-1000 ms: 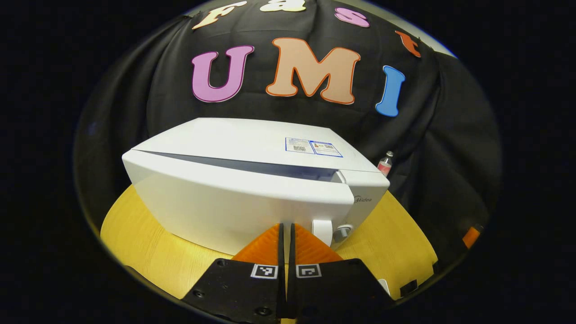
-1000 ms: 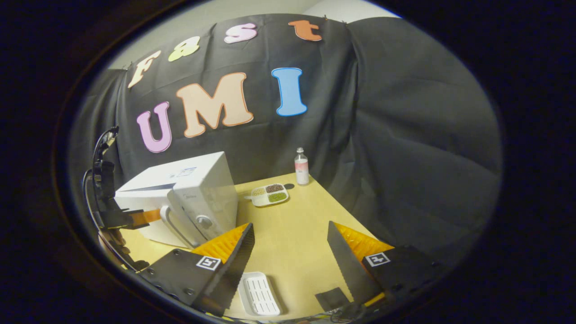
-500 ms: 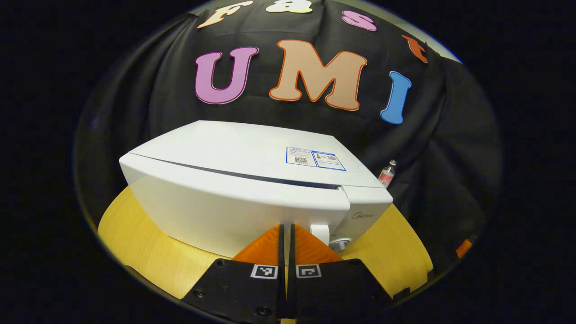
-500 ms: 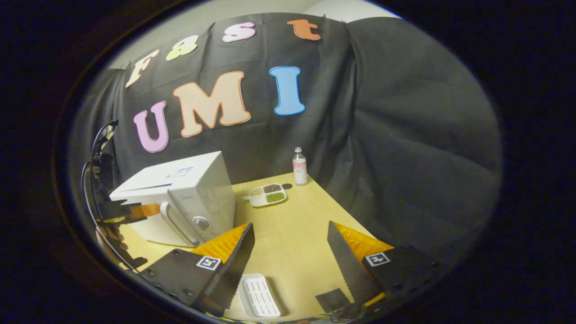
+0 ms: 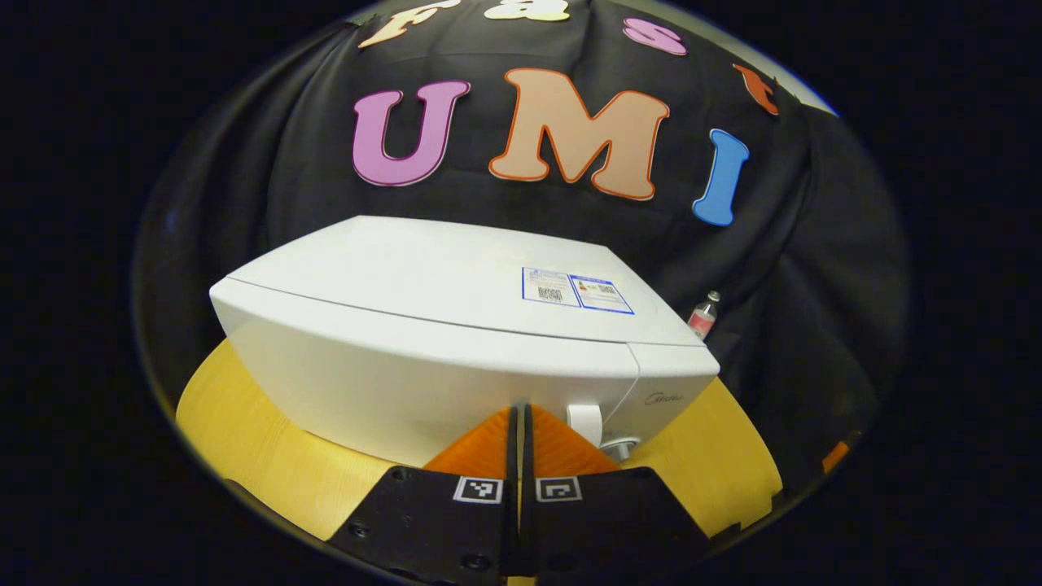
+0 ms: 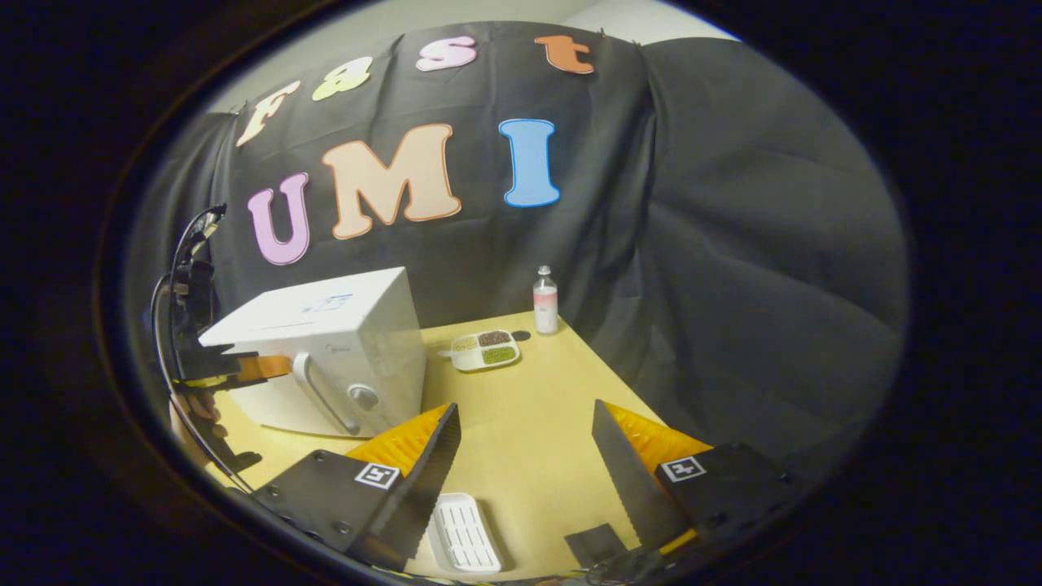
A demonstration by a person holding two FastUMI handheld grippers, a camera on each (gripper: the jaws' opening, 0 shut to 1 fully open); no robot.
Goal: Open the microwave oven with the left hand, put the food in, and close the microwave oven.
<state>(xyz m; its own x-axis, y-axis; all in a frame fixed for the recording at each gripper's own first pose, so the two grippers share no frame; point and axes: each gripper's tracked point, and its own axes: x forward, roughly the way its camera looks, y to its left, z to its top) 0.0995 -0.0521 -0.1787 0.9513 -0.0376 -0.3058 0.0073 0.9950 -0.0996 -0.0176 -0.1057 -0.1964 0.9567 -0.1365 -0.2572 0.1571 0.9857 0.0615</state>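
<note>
Straight ahead in the left gripper view, the microwave oven is sitting just past your left gripper, door flush with the body. The fingers are lying pressed together with nothing between them, tips right at the door's lower front. Whether they're actually touching the door, can't tell. The door handle is poking out just right of the fingertips, mostly hidden behind them, and so is the knob. A bottle is peeking past the oven's far right corner, half cut off. The yellow table is running under everything.

Over in the right gripper view, your right gripper is hanging above the table with its jaws spread wide, holding nothing. The oven is sitting well off to its left, door closed, handle and knob facing this way. Your left gripper is sitting at the door beside the handle; the hand holding it is mostly lost at the edge. A divided tray of food is lying on the table beyond the oven's corner, near the bottle. A white ribbed tray is lying below the right gripper, partly covered by one finger. The dark patch beside it is hard to identify.
</note>
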